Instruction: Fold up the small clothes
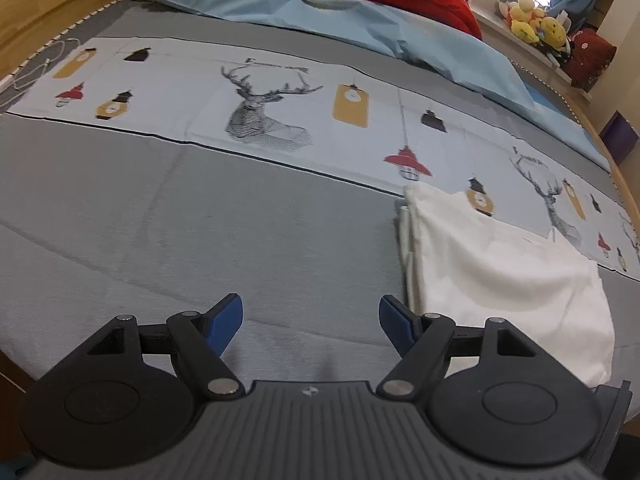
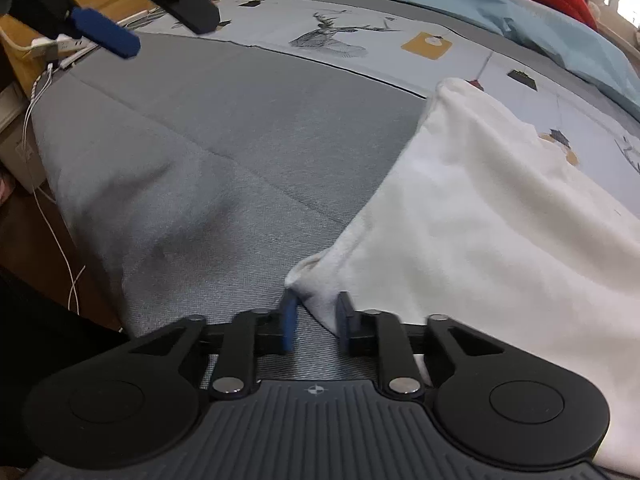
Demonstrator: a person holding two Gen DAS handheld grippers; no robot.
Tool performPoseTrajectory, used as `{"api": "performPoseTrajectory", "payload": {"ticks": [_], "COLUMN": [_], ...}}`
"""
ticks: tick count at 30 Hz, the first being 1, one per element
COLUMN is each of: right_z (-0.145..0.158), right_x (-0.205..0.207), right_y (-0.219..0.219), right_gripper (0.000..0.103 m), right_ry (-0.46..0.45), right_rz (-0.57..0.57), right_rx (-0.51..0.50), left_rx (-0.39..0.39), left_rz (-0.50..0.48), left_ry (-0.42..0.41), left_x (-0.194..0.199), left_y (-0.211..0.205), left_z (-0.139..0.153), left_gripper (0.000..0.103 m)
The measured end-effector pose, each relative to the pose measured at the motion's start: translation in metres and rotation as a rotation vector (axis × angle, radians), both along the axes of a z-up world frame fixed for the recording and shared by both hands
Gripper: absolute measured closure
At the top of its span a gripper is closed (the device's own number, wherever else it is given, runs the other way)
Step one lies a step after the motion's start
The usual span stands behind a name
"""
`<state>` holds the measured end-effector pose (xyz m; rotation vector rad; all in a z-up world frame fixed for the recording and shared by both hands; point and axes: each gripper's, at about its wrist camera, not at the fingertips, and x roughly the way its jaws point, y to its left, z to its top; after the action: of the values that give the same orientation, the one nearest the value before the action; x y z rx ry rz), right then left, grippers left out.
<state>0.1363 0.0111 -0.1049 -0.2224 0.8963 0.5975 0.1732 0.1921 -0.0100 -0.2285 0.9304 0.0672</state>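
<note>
Right up against the lens, the right gripper (image 2: pixel 314 322) has its blue fingers (image 2: pixel 289 320) pinched onto the near left corner of the soft white fleecy garment (image 2: pixel 500 220), so that corner is gripped and slightly bunched. The garment lies flat on the grey bed cover (image 2: pixel 220 140), its long axis running away from the right gripper towards the pale printed strip with deer and lamps (image 1: pixel 260 112). The left gripper (image 1: pixel 312 320) hovers over bare grey cover with its fingers spread wide and nothing between them; the garment's left edge sits just to its right. So the right hand is clearly nearer, and the fold probably depends on carrying that corner across or up along the length.
</note>
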Motion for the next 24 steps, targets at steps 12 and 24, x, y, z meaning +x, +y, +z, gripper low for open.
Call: {"api": "performPoseTrajectory", "payload": {"ticks": [12,24], "right_z": [0.046,0.055], "right_x": [0.0,-0.004], "right_y": [-0.057,-0.08], "right_gripper": [0.103,0.1], "right_ry": [-0.013,0.006], "right_rz": [-0.041,0.029], "right_rx": [0.213,0.214], "left_rx": [-0.291,-0.284], "left_rz": [-0.061,0.02], "left_ry": [0.149,0.275], "left_x": [0.06,0.125], "left_y": [-0.057,-0.068], "left_z": [-0.059,-0.102], "left_gripper": [0.019,0.019]}}
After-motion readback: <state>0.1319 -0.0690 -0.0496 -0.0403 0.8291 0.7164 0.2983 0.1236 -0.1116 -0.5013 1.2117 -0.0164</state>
